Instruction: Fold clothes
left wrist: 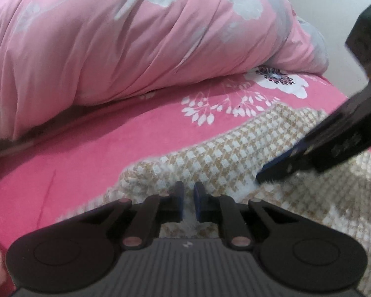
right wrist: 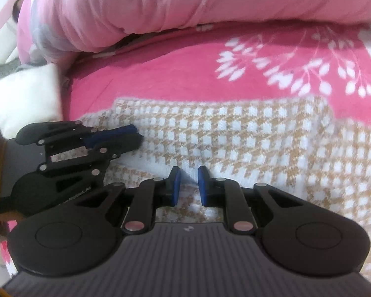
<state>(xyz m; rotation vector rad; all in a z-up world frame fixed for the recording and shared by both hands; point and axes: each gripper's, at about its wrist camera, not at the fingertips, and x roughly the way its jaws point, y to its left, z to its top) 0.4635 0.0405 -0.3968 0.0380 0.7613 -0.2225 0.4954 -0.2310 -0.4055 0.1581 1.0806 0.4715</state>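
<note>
Left gripper (left wrist: 189,201) sat low over the near edge of the houndstooth knit garment (left wrist: 230,153), blue pads nearly together with a thin ridge of the knit pinched between them. From the right wrist view the same left gripper (right wrist: 137,133) lay flat on the garment's left part, jaws drawn tight. Right gripper (right wrist: 187,185) pointed down onto the garment (right wrist: 247,133), jaws narrow with a small gap, a raised fold of white-and-tan knit sitting between the pads; whether the pads actually pressed it, couldn't tell. In the left wrist view the right gripper (left wrist: 272,173) came in blurred from the right, tips on the fabric. Garment was spread on the pink floral bedsheet (left wrist: 99,163), toward the near side. White cloth (right wrist: 24,99) lay just left of the garment. Behind, a bunched light pink quilt (left wrist: 136,37) lay along the far side of the bed.
</note>
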